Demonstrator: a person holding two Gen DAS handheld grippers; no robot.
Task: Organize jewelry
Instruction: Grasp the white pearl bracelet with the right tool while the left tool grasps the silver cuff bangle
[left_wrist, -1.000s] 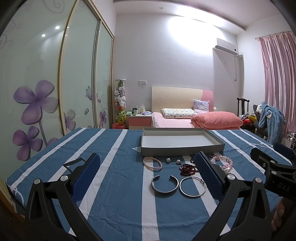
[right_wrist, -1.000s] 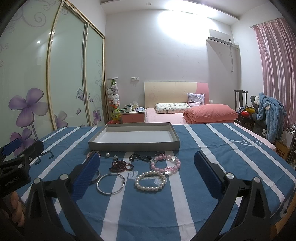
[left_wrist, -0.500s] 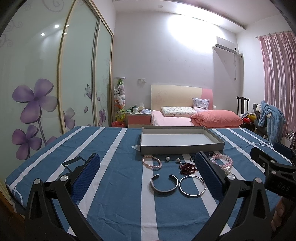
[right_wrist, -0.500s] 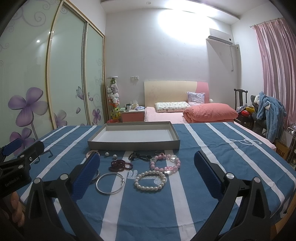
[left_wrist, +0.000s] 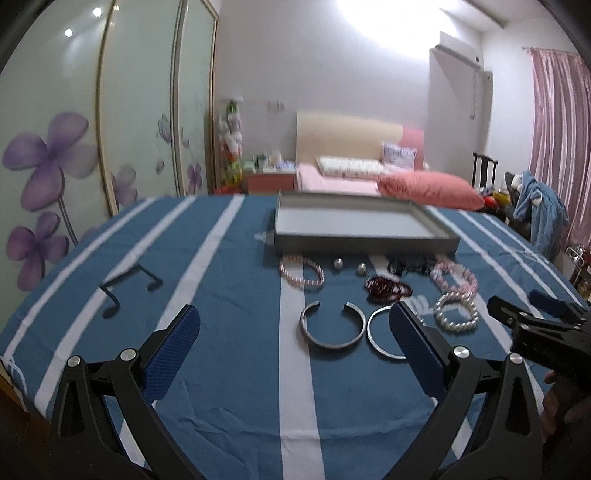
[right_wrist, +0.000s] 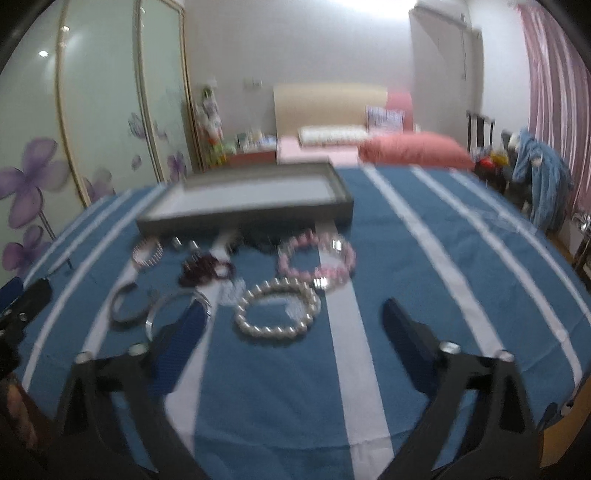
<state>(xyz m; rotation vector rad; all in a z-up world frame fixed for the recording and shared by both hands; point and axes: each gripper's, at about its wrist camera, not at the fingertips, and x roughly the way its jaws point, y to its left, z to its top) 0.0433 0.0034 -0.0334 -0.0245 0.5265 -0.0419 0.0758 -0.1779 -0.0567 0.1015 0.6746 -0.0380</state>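
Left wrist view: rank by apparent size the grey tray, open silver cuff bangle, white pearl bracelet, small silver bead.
1. Grey rectangular tray, though farthest.
2. Open silver cuff bangle.
3. White pearl bracelet; it lies about as near as the cuff, so this holds.
4. Small round silver bead.

Both tongs (left_wrist: 291, 339) (right_wrist: 291, 332) agape, empty

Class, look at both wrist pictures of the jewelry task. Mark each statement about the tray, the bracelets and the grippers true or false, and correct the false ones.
1. The grey tray already holds bracelets. False: it is empty.
2. The white pearl bracelet lies on the striped cloth. True.
3. The right gripper is shut on the pearl bracelet. False: its jaws stand apart, gripping nothing.
4. The open silver cuff lies beside a closed silver bangle. True.
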